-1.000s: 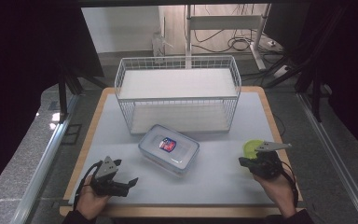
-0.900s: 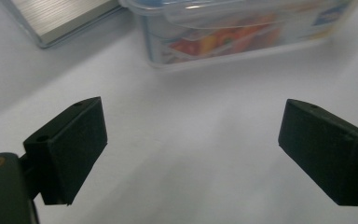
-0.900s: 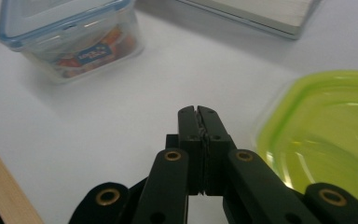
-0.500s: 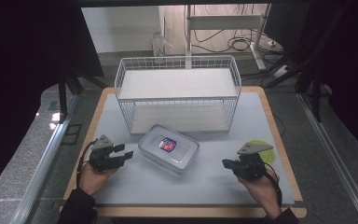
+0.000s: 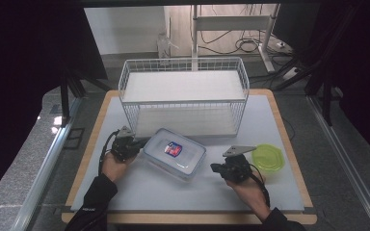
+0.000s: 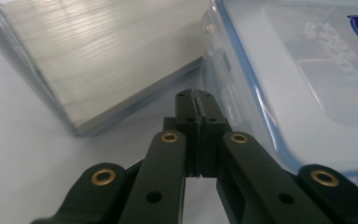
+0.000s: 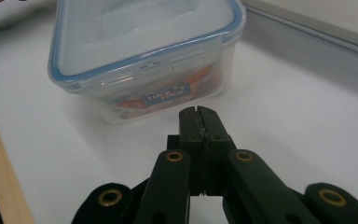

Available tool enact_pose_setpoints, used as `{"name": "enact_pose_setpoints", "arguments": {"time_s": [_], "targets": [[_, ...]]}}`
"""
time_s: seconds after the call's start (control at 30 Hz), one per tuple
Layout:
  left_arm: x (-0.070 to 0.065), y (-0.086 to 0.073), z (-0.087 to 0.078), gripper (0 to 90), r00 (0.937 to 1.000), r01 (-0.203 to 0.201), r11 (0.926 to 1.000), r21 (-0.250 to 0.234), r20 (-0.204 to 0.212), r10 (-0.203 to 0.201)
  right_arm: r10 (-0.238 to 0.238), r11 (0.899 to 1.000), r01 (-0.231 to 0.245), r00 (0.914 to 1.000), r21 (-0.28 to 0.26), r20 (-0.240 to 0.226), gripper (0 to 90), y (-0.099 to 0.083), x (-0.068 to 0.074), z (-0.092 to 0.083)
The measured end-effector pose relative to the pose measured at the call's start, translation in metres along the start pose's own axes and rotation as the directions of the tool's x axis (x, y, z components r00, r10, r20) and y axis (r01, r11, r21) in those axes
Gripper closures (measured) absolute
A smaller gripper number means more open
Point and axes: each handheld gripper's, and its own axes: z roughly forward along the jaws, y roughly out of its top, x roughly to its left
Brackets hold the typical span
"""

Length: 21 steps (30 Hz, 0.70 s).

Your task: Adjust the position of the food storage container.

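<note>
While both hands rested low on the white mat (image 5: 279,120), the clear food container (image 5: 175,153) lay between them, its blue-rimmed lid clipped on and a small red and blue label showing on top. It sat slantwise just in front of the white wire basket (image 5: 183,96), close to the basket's lower front edge but apart from it. The left gripper (image 5: 134,144) was at the container's left end, and in the left gripper view (image 6: 196,100) its black jaws had just been closing and now stood pressed together with nothing between them, the tips just beside the container's side wall (image 6: 242,93) and lid latch; whether they touched it could not be told. The basket's pale base showed slanting beyond those tips. The right gripper (image 5: 215,168) was near the container's right end, a little clear of it, with the grey three-cornered plate on its top. In the right gripper view (image 7: 199,113) its jaws were likewise shut tight on nothing and pointed at the container's end wall (image 7: 163,93), where a printed brand label and a closed latch faced them across a narrow strip of mat. A translucent green lid (image 5: 268,158) lay flat on the mat just to the right of that gripper, near the wooden table edge (image 5: 296,159).
</note>
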Motion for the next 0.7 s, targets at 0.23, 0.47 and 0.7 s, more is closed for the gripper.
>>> {"name": "enact_pose_setpoints", "arguments": {"time_s": [0.23,0.47,0.7], "targets": [[-0.015,-0.004,0.001,90.0,0.9965,-0.010,0.9997,0.024,0.083,0.008,0.018,1.000,-0.019,0.9994,0.020,0.028,90.0,0.001,-0.002,0.008],[-0.040,-0.008,-0.003,90.0,0.9928,-0.037,0.9989,0.028,0.115,0.034,0.062,0.998,-0.063,0.9949,0.016,0.080,90.0,-0.001,-0.015,0.003],[-0.053,-0.017,-0.015,90.0,0.9908,-0.037,0.9985,0.041,0.132,0.031,0.070,0.997,-0.073,0.9915,0.023,0.110,90.0,0.000,-0.021,0.004]]}}
